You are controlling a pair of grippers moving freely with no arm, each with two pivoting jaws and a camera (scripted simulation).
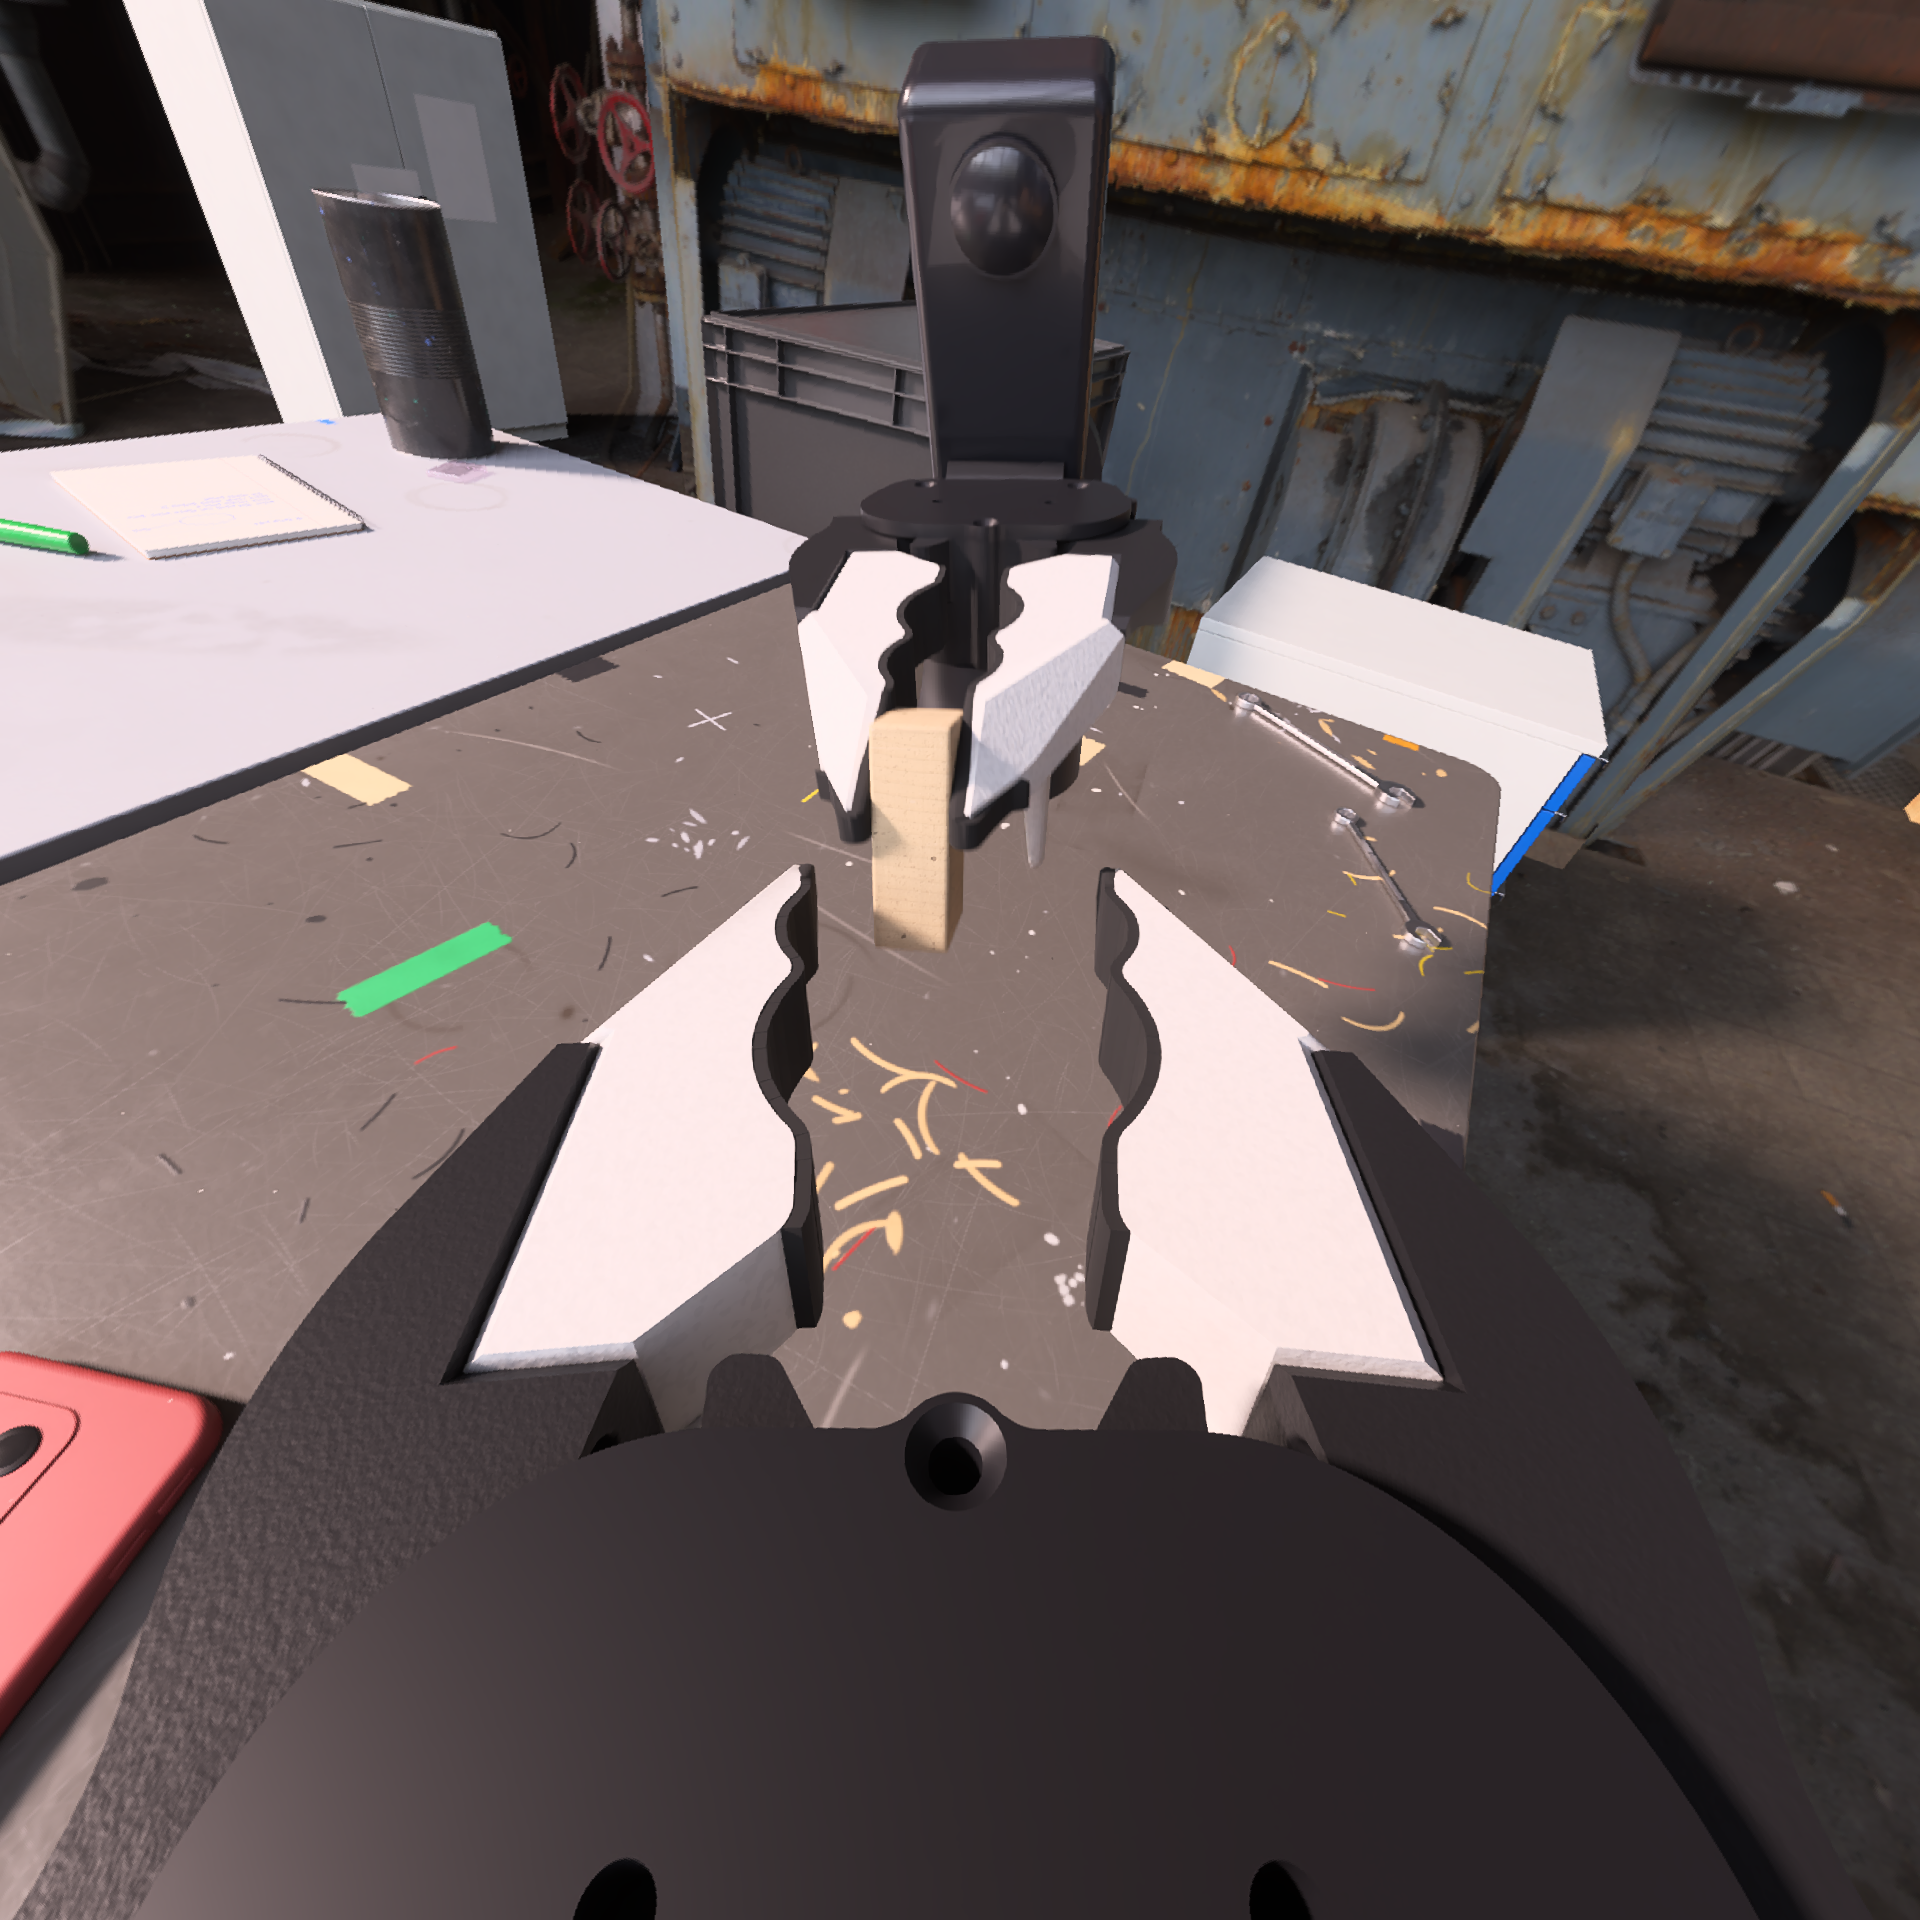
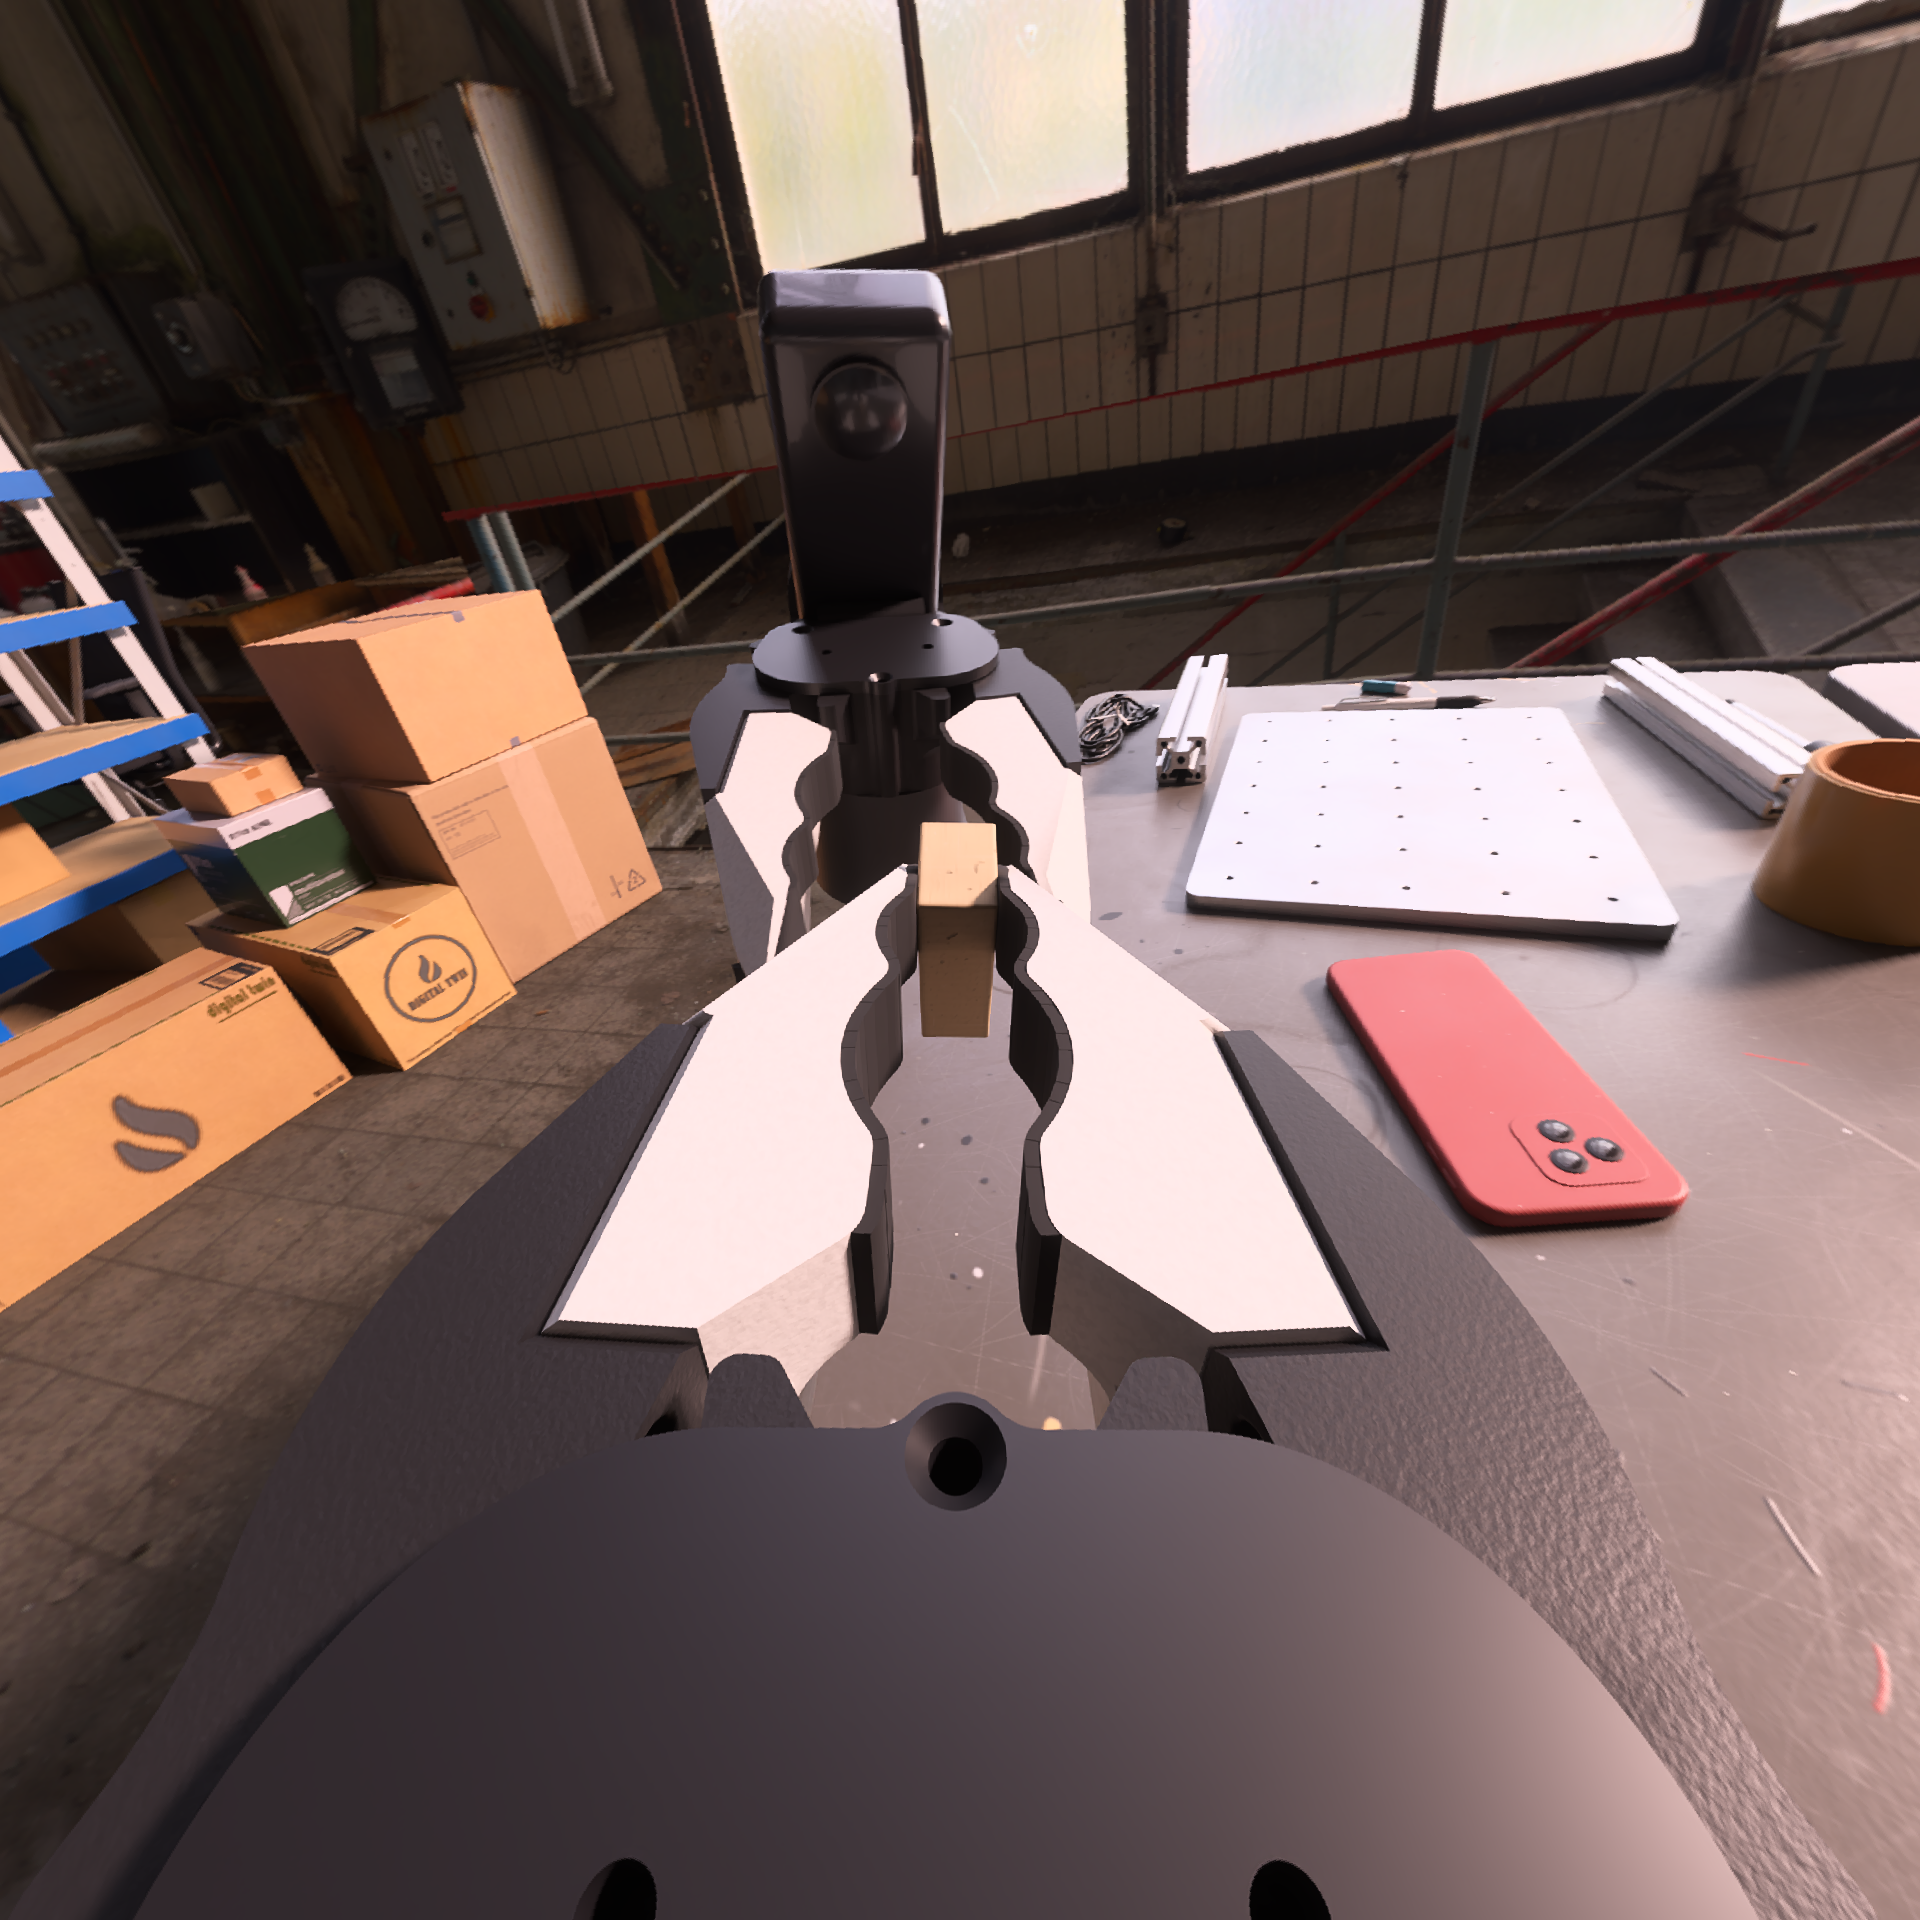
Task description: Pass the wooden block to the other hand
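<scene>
The wooden block (image 1: 914, 831), a pale upright bar, is clamped between the fingers of my right gripper (image 1: 909, 821), which faces my left wrist view above the scratched grey table (image 1: 312, 1091). My left gripper (image 1: 956, 873) is open wide, and its fingertips flank the block's lower end without touching it. In the right wrist view my right gripper (image 2: 954, 883) is shut on the block (image 2: 956, 935). The left gripper's white fingers (image 2: 764, 821) spread open just beyond it.
A red phone (image 2: 1496, 1081) lies on the table, also at the left wrist view's lower left (image 1: 62, 1507). Nearby are a white perforated plate (image 2: 1423, 821), a brown ring (image 2: 1849, 852), two wrenches (image 1: 1320, 748) and a dark cylinder (image 1: 400, 322). Cardboard boxes (image 2: 416, 790) stand on the floor.
</scene>
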